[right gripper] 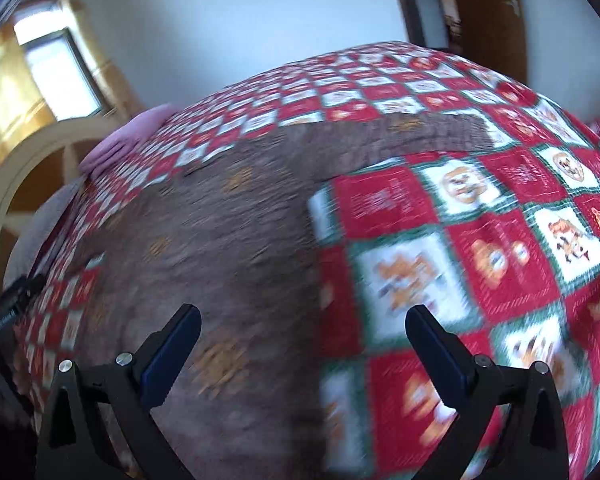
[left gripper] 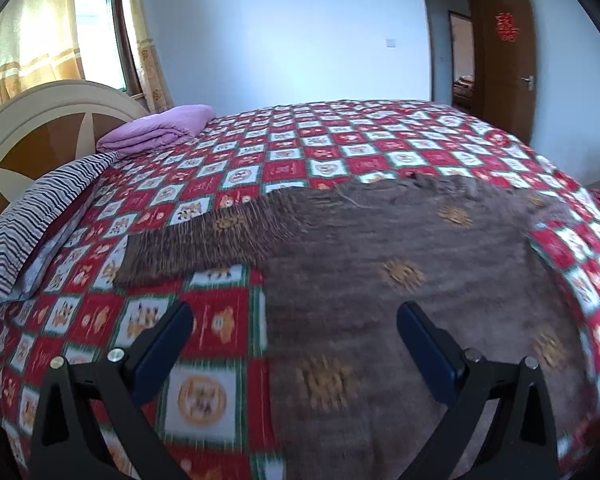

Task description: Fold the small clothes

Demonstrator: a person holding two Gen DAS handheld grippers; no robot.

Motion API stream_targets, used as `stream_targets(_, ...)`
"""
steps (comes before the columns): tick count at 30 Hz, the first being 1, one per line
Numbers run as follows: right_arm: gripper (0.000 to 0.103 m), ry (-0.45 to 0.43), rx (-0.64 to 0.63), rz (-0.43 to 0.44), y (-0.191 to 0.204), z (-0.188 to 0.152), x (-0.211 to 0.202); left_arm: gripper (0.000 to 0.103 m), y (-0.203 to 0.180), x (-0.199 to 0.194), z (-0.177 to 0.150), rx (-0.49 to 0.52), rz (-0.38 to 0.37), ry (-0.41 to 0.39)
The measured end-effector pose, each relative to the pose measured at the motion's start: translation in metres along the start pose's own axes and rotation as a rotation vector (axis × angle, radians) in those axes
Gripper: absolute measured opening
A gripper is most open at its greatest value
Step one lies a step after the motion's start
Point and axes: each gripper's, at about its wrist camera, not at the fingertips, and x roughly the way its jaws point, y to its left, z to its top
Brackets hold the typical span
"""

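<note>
A brown knitted garment (left gripper: 380,264) with orange motifs lies spread flat on the red, white and green checked bedspread (left gripper: 300,148). One sleeve (left gripper: 204,240) stretches out to the left. My left gripper (left gripper: 294,320) is open and empty, hovering over the garment's lower left edge. In the right wrist view the same garment (right gripper: 220,232) fills the left half, its other sleeve (right gripper: 420,132) reaching right. My right gripper (right gripper: 302,322) is open and empty above the garment's right edge. The left gripper (right gripper: 8,312) shows at the far left of that view.
A striped pillow (left gripper: 40,216) and a folded purple blanket (left gripper: 160,128) lie by the cream headboard (left gripper: 40,120) at the left. A curtained window (left gripper: 92,20) is behind it. A brown door (left gripper: 504,60) stands open at the far right. The right wrist view is blurred.
</note>
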Motion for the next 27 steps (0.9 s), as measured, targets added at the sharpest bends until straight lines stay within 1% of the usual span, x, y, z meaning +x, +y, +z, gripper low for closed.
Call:
stream_targets(3, 0.102, -0.002, 0.071, -0.030, -0.034, 0.024, 0.019, 0.103, 0.001, 0.039, 0.011, -0.020, 0.033, 0.015)
stream_targets(5, 0.101, -0.002, 0.110, -0.042, -0.054, 0.039, 0.031, 0.103, 0.002, 0.062, 0.015, -0.037, 0.040, 0.037)
stream_targets(6, 0.100, -0.006, 0.130, -0.057, -0.066, 0.046, 0.037, 0.103, 0.002, 0.069, 0.017, -0.041, 0.045, 0.045)
stream_targets(7, 0.099, -0.012, 0.149, -0.069, -0.077, 0.054, 0.042, 0.103, 0.001, 0.085, 0.021, -0.049, 0.056, 0.061)
stream_targets(9, 0.087, -0.017, 0.182, -0.085, -0.097, 0.069, 0.052, 0.103, 0.001, 0.103, 0.024, -0.058, 0.063, 0.080)
stream_targets(11, 0.080, -0.029, 0.203, -0.109, -0.116, 0.085, 0.060, 0.103, -0.001, 0.122, 0.030, -0.060, 0.085, 0.095)
stream_targets(17, 0.073, -0.082, 0.280, -0.195, -0.169, 0.135, 0.083, 0.103, -0.002, 0.163, 0.049, -0.079, 0.115, 0.134)
stream_targets(20, 0.071, -0.082, 0.294, -0.227, -0.187, 0.155, 0.098, 0.103, -0.002, 0.180, 0.055, -0.084, 0.134, 0.150)
stream_targets(22, 0.065, -0.067, 0.295, -0.231, -0.196, 0.163, 0.110, 0.103, -0.001, 0.190, 0.057, -0.089, 0.147, 0.159)
stream_targets(24, 0.050, -0.047, 0.285, -0.247, -0.200, 0.166, 0.119, 0.103, 0.001, 0.198, 0.058, -0.103, 0.148, 0.177)
stream_targets(25, 0.045, -0.048, 0.278, -0.251, -0.200, 0.166, 0.120, 0.103, 0.003, 0.201, 0.058, -0.117, 0.144, 0.191)
stream_targets(26, 0.027, -0.045, 0.270, -0.240, -0.200, 0.166, 0.120, 0.103, 0.005, 0.204, 0.057, -0.128, 0.140, 0.202)
stream_targets(27, 0.011, -0.032, 0.266, -0.211, -0.200, 0.166, 0.120, 0.103, 0.008, 0.206, 0.055, -0.139, 0.134, 0.212)
